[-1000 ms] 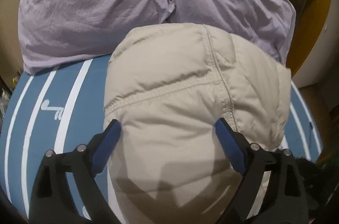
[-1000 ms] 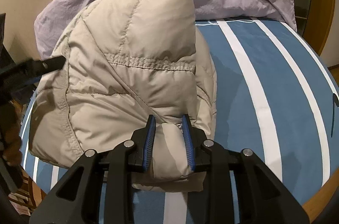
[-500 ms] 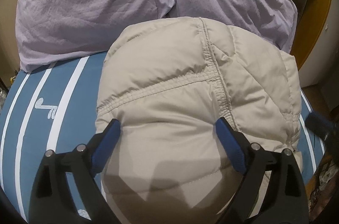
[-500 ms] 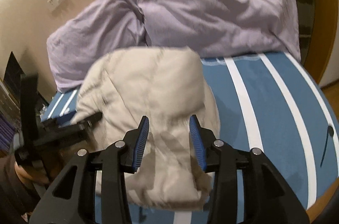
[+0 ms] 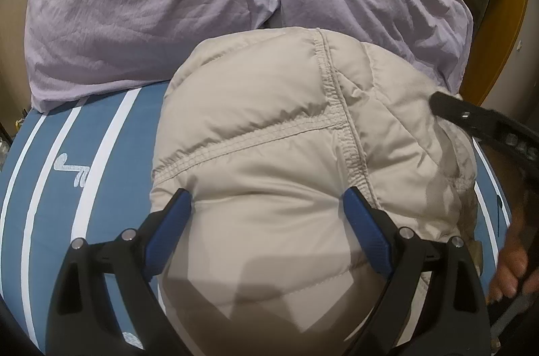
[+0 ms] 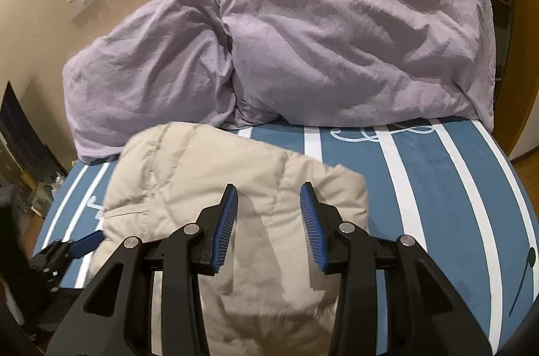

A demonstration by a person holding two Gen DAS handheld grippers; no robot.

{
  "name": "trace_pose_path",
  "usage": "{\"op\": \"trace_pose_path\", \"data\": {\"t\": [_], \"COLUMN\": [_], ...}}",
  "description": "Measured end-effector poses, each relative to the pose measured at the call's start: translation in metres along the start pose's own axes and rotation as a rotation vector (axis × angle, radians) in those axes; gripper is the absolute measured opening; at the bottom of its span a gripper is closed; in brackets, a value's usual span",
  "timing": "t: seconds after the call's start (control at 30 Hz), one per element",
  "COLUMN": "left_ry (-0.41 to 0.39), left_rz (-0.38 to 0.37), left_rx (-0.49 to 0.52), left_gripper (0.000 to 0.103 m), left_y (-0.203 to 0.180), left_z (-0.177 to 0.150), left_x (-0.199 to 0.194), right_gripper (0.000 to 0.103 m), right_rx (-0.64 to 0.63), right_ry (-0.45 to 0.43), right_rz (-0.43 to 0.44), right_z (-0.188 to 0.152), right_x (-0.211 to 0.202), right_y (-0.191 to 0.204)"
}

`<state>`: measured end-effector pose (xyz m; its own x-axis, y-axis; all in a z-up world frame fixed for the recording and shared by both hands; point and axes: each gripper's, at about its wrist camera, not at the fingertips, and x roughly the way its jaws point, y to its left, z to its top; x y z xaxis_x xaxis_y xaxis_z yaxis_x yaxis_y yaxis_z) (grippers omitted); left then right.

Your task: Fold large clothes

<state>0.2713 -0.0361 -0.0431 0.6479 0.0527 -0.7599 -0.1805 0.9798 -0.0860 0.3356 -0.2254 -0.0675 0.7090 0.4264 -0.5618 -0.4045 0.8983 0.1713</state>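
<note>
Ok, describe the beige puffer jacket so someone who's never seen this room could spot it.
On the blue bed cover with white stripes, in front of two crumpled lilac pillows, lies a folded bundle. That is the puffer jacket: beige, quilted, with stitched seams, unlike the lilac pillows.

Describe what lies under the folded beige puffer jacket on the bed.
The beige puffer jacket rests on a blue bedcover with white stripes. The stretch of cover directly beneath it is hidden, so anything lying there cannot be seen.

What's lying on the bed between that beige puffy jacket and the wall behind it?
Two rumpled lilac pillows, side by side at the head of the striped blue bed. The beige jacket reaches up to them. The right wrist view shows it best.
</note>
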Motion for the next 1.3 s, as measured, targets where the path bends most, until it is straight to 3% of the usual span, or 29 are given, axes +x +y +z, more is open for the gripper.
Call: {"op": "trace_pose_path", "data": {"t": [0.37, 0.63, 0.83, 0.97, 1.2, 1.3], "left_ry": [-0.014, -0.052, -0.110, -0.099, -0.039, -0.035], "left_rz": [-0.029, -0.068, -0.013, 0.030, 0.070, 0.077], "left_rx": [-0.009, -0.088, -0.082, -0.087, -0.075, -0.092], "left_gripper": [0.091, 0.091, 0.091, 0.091, 0.092, 0.098], "left_y": [0.002, 0.011, 0.007, 0.006, 0.004, 0.007], "left_z": [0.005, 0.034, 0.065, 0.074, 0.063, 0.059], "left_x": [-0.012, -0.025, -0.023, -0.010, 0.016, 0.023], "right_gripper": [0.041, 0.041, 0.041, 0.041, 0.041, 0.041], "right_rx": [0.000, 0.007, 0.008, 0.011, 0.013, 0.009], "right_ry": [0.049, 0.047, 0.045, 0.045, 0.035, 0.031], "right_rz": [-0.037, -0.041, -0.045, -0.041, -0.034, -0.033], "right_z": [-0.020, -0.029, -0.031, -0.031, -0.033, -0.034], "right_x": [0.032, 0.037, 0.038, 0.039, 0.040, 0.040], "right_y": [-0.006, -0.012, -0.013, -0.014, -0.014, -0.015]}}
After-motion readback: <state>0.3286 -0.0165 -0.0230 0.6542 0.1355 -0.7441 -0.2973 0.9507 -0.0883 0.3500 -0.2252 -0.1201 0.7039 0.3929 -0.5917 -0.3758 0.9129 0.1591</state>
